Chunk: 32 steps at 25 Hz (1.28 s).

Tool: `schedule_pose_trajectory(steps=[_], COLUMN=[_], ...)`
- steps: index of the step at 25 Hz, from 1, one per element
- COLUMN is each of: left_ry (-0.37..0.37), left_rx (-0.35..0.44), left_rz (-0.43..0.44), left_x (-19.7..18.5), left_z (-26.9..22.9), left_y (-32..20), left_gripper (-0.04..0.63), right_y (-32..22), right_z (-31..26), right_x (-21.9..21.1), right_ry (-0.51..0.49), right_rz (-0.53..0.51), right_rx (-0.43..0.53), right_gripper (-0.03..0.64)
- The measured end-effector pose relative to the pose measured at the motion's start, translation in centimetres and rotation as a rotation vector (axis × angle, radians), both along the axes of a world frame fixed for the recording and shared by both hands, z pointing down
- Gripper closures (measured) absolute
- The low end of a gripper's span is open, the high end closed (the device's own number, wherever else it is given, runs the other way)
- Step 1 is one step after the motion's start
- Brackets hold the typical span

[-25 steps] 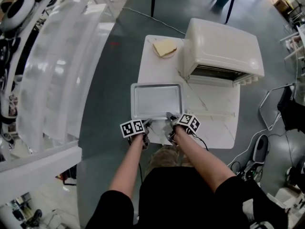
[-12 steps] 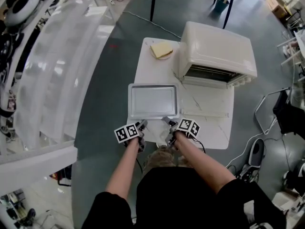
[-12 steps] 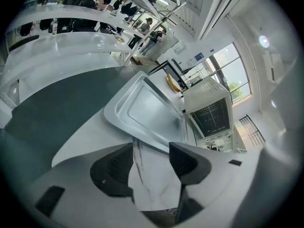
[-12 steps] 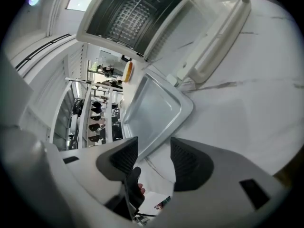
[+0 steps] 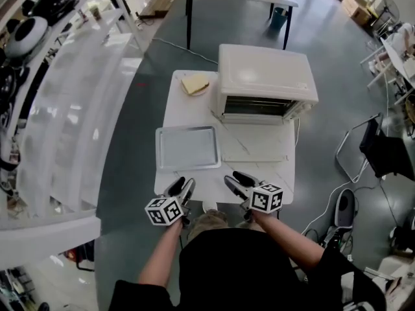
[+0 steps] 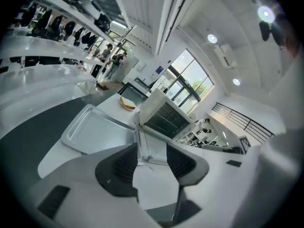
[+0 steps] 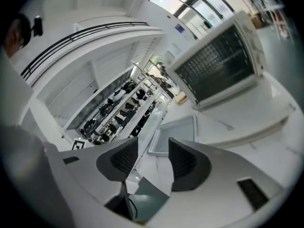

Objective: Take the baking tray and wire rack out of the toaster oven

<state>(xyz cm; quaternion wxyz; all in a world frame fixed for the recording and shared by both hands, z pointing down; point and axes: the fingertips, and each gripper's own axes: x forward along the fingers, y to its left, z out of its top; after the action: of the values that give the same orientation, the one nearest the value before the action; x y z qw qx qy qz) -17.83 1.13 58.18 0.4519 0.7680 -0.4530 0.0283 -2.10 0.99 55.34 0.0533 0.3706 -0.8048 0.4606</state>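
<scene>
My left tongs [image 5: 182, 186] hang at the near edge of the white table [image 5: 272, 173], on its left side. Their jaws stand apart and have just been closing a little, and the left gripper view shows nothing between them [image 6: 151, 151], only bare tabletop beyond.

Just past them the baking tray [image 5: 187, 147] lies flat on the left half of the table, out of the oven and empty. It is apart from both pairs of tongs, and one long edge runs close along the table's left rim. Behind the tray, at the far left corner, a slice of bread [image 5: 195, 84] sits by itself.

My right tongs [image 5: 238, 181] are held beside the left pair, also at the near edge. Their jaws are spread with nothing between them [image 7: 153, 148], and they point toward the tray's near right corner.

The toaster oven [image 5: 266, 83] fills the far right of the table. Its door [image 5: 256, 146] is dropped flat in front of it, right beside the tray. The mouth is dark and shows a fine grid in the right gripper view. That may be the wire rack inside, but I can't be sure from here.
</scene>
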Motion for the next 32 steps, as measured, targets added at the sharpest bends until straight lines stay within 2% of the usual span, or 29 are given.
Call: schedule_pose_trajectory(steps=[2,5,8,13,17,22,24,27,32], left_ry=[-0.006,0.001,-0.008,-0.042,-0.067,-0.1,-0.084,-0.02,-0.02], left_rx=[0.049,0.134,0.221,0.319,0.345,0.362,0.345,0.308,0.312], left_rz=[0.011,0.027,0.05,0.113,0.162,0.158,0.131,0.061,-0.011], left_x=[2.5,6.6,10.9,18.6,24.1,28.3,29.3,30.5,31.3], left_z=[-2.2,-5.2,-7.6,-10.4,-11.1,-11.3,-11.2,-11.4,-11.4], left_y=[0.7,1.2,2.3,4.0,5.5,7.2,7.5,7.5,6.1], left_gripper=[0.406,0.452,0.509,0.554,0.566,0.571,0.571,0.571,0.571], right_y=[1.6,3.9,5.7,7.6,9.5,11.9,12.5,13.0,11.2], right_z=[-3.1,-6.6,-8.9,-11.2,-12.4,-12.7,-12.2,-11.2,-10.5], right_x=[2.2,5.7,10.3,18.7,25.0,31.0,32.7,34.8,36.0], right_ry=[0.05,0.038,0.053,0.167,0.216,0.237,0.222,0.164,0.146], right_rz=[-0.065,-0.091,-0.032,0.094,0.186,0.246,0.268,0.319,0.344], right_rx=[0.103,0.166,0.218,0.333,0.393,0.42,0.403,0.354,0.349], right_gripper=[0.405,0.416,0.461,0.547,0.584,0.589,0.591,0.591,0.589])
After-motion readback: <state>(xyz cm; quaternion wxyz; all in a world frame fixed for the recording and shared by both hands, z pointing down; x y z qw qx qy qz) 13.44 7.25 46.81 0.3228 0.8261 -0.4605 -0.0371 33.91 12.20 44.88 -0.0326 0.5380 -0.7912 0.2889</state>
